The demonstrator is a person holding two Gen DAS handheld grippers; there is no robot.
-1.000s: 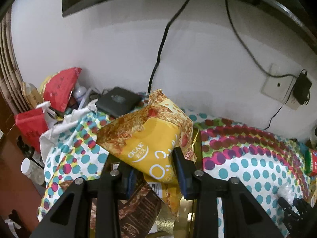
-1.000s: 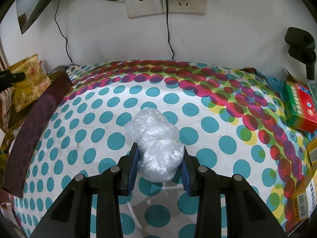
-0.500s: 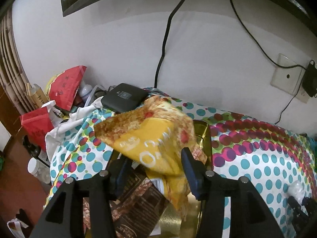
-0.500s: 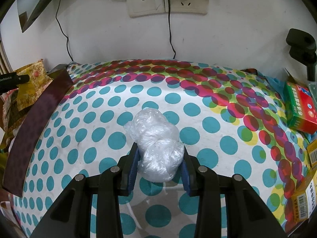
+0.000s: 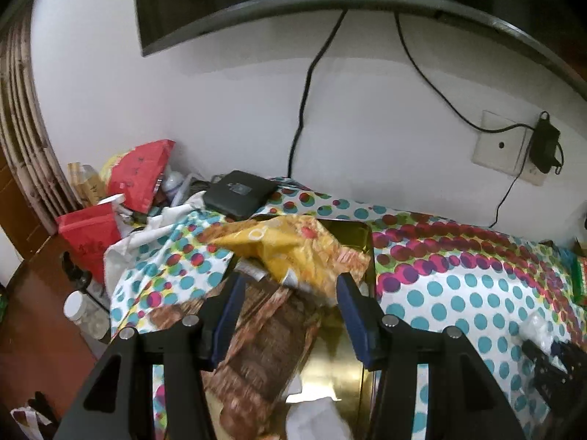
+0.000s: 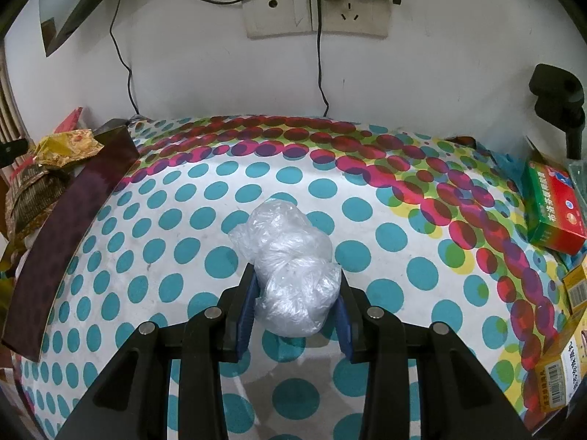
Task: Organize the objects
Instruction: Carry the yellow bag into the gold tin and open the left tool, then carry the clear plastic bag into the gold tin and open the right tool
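My left gripper (image 5: 290, 304) is open and empty above a gold tin box (image 5: 330, 370). A yellow snack bag (image 5: 293, 249) lies loose on the far end of the box, over a brown packet (image 5: 256, 352). The bag also shows at the far left of the right wrist view (image 6: 62, 146), beside the box's dark side wall (image 6: 69, 227). My right gripper (image 6: 293, 308) is shut on a crumpled clear plastic bag (image 6: 290, 260) resting on the polka-dot tablecloth (image 6: 220, 220).
A black set-top box (image 5: 240, 192) and red packets (image 5: 139, 172) sit at the back left by the wall. A green and red carton (image 6: 554, 209) and yellow cartons (image 6: 565, 363) line the right edge. Cables hang from wall sockets (image 6: 315, 0). A white jar (image 5: 82, 313) stands left.
My left gripper opened and let go of the yellow snack bag, which dropped onto the box, then drew back and up. The right gripper held still on the plastic bag.
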